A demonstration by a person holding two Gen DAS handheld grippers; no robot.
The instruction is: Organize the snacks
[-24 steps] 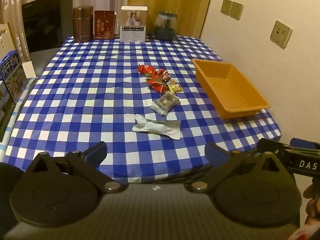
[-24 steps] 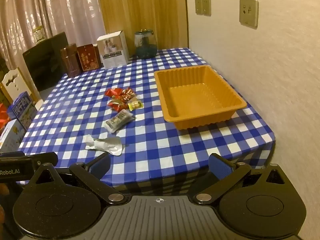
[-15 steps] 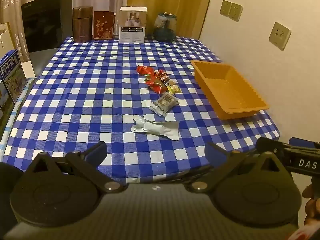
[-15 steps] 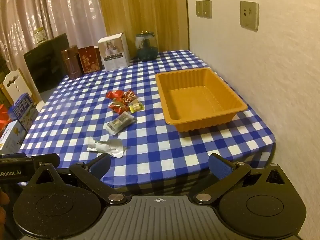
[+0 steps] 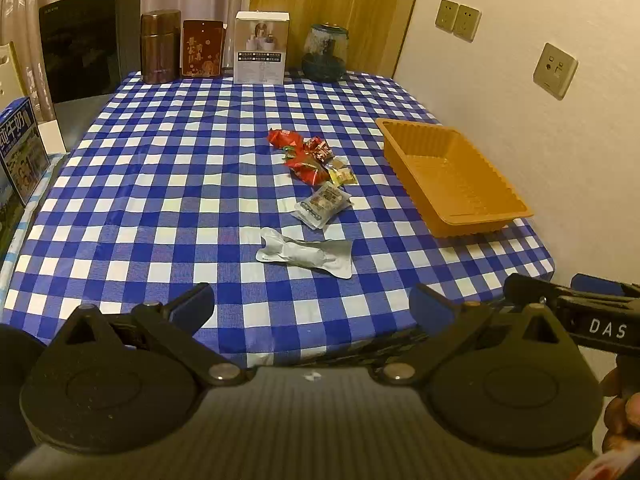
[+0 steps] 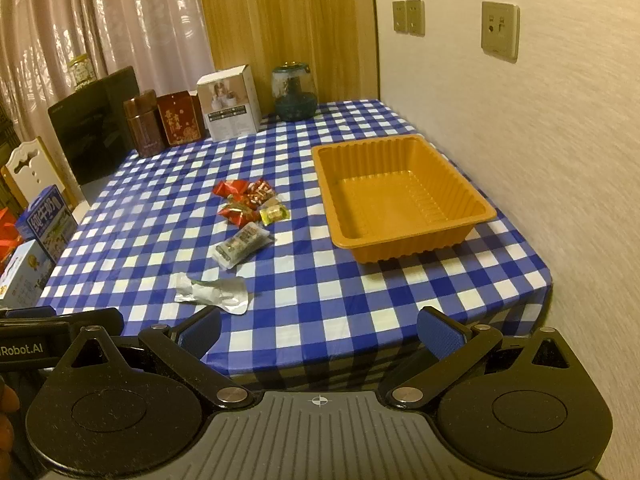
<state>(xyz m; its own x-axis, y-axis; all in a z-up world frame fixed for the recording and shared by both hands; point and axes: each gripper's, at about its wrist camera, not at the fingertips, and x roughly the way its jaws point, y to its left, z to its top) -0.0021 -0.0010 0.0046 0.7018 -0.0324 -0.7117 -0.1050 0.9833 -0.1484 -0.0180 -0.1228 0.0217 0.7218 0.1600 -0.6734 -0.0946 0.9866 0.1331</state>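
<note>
An empty orange tray [image 5: 452, 184] [image 6: 400, 196] sits on the right of the blue checked table [image 5: 160, 184]. Left of it lie several snack packets: red ones [image 5: 300, 152] [image 6: 240, 200], a yellow one [image 5: 342, 172] [image 6: 274, 214], a clear packet [image 5: 324, 204] [image 6: 242, 246], and a silver-white wrapper [image 5: 308, 252] [image 6: 212, 292] nearest me. My left gripper [image 5: 312, 308] is open and empty, held before the table's near edge. My right gripper [image 6: 318, 332] is open and empty at the near edge, also showing in the left wrist view [image 5: 580, 308].
At the table's far edge stand a brown canister [image 5: 160, 52], a red box [image 5: 202, 48], a white box [image 5: 260, 46] and a glass jar [image 5: 326, 54]. A black panel [image 5: 86, 40] and blue cartons [image 5: 18, 148] are on the left. A wall with sockets runs along the right.
Both grippers have drawn back and risen slightly; the table looks a little farther. Nothing on the table has moved.
</note>
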